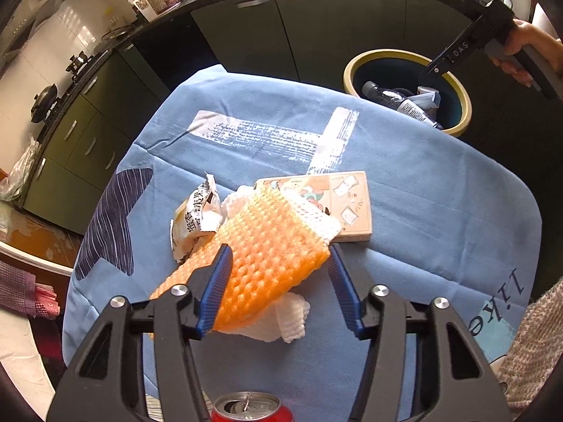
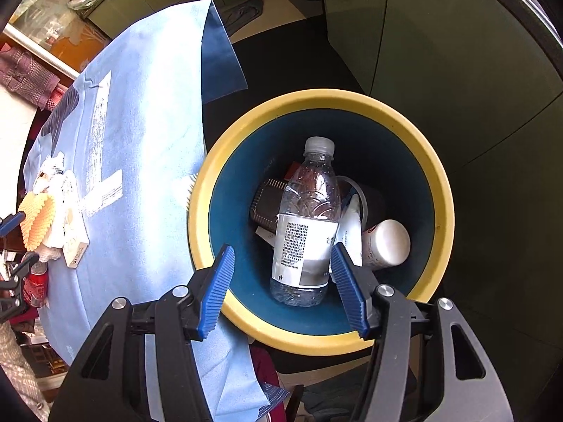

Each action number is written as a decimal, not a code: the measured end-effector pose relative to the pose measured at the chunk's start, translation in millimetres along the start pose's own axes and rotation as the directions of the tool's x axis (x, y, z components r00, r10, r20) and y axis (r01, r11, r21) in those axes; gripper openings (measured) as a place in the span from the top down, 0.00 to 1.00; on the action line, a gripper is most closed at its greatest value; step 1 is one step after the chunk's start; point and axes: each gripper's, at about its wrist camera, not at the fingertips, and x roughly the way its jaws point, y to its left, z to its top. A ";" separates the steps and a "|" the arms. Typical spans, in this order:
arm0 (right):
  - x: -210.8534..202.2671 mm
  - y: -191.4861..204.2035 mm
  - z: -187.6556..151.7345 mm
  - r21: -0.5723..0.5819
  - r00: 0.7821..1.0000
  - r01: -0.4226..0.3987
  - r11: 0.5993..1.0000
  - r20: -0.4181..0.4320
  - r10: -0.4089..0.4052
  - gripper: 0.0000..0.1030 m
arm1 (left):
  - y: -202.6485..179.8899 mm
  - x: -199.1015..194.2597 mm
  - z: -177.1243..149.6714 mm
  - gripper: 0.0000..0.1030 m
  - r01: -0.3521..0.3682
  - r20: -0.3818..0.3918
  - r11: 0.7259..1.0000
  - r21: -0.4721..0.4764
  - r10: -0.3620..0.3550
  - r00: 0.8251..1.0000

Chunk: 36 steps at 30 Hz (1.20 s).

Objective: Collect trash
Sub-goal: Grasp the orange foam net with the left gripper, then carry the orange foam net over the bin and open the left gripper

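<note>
On the blue cloth (image 1: 422,190) of the table, a torn wrapper (image 1: 197,218) printed with Chinese characters is seen at the left, partly under an orange foam net (image 1: 267,246). White foam nets (image 1: 292,320) lie beneath and beside the orange one. A flat box (image 1: 348,204) with cartoon drawings lies touching the nets on their right. The word "Like" (image 1: 499,302) is printed on the cloth, upside down in the left wrist view. A red can (image 1: 246,409), opened, stands at the bottom edge of that view.

The left gripper (image 1: 278,256) is spread wide around the orange net. Its left finger touches the net; the right finger stands just beside the net's corner. Nothing is clamped.

Beyond the table's far right edge stands a bin (image 1: 352,70) with a yellow rim and a blue interior. "DAS" is read on the body of the right gripper (image 2: 281,260), which is held above the bin with its fingers spread and nothing between them.

Inside the bin a clear bottle (image 2: 306,218) with a white small-print label is seen on top. To its left lies a dark ribbed item (image 2: 264,204); to its right, a white packet (image 2: 350,228) and a white cup (image 2: 387,242). The small print cannot be read.
</note>
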 end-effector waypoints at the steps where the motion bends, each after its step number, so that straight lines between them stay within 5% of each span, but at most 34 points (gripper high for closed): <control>1: 0.3 0.2 -0.4 -0.001 1.000 -0.001 1.000 -0.001 0.001 0.45 | 0.0 1.1 -0.3 0.56 -0.010 -0.002 1.000 0.006 0.010 1.000; 6: -1.8 0.5 -1.5 0.001 1.000 -0.008 1.000 0.003 0.008 0.45 | 4.9 -2.0 -2.8 0.89 0.002 0.006 1.000 -0.006 -0.002 1.000; 24: -21.5 8.3 -8.3 -0.023 0.999 -0.045 0.999 0.029 0.046 0.45 | 26.1 -128.3 17.0 0.92 0.092 0.233 0.990 -0.107 -0.066 0.970; 36: -78.8 -21.0 -40.6 -0.030 0.992 -0.007 1.000 0.125 0.011 0.42 | -40.3 -129.4 109.0 0.92 0.207 0.288 0.977 0.043 -0.210 0.934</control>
